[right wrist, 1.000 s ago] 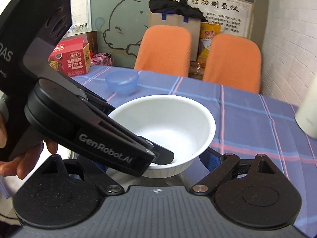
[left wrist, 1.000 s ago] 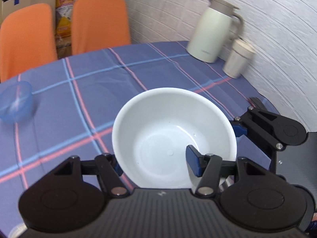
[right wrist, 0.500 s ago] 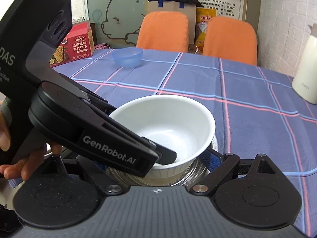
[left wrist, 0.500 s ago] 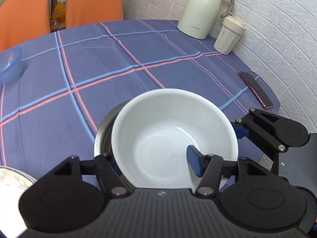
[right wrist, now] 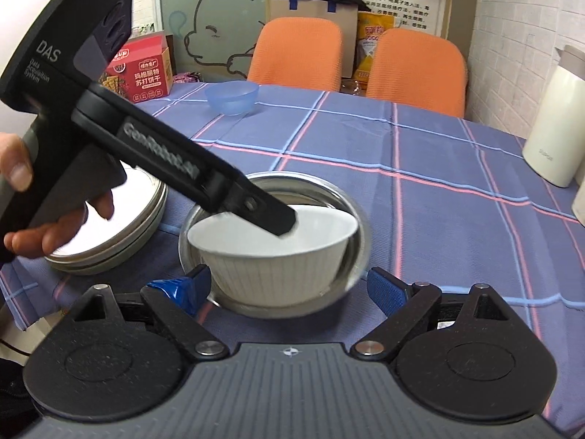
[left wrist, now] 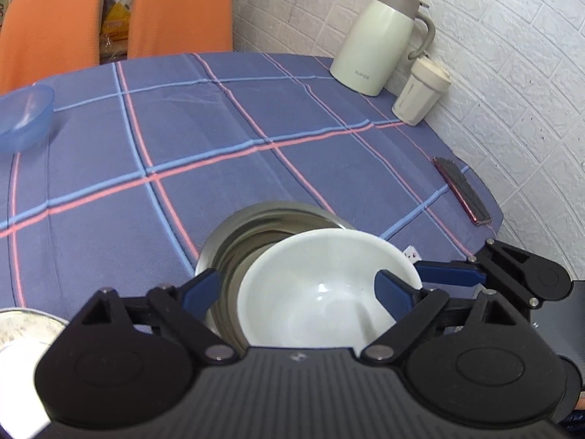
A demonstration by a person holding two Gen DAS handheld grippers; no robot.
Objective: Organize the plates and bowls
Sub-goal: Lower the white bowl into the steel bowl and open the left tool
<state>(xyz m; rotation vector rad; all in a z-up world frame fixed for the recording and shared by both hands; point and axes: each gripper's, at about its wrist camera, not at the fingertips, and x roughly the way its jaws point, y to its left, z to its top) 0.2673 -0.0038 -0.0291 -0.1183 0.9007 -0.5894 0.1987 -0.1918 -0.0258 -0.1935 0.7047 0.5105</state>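
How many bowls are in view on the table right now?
3: a white bowl sitting inside a steel bowl near the front edge, and a blue bowl at the far side by the chairs. More may be nested unseen.

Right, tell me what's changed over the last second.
The white bowl was lowered into the steel bowl, where it sits tilted. The left gripper let go of its rim and its fingers opened; the right gripper also released and opened. The blue bowl, jug and plates stayed put.
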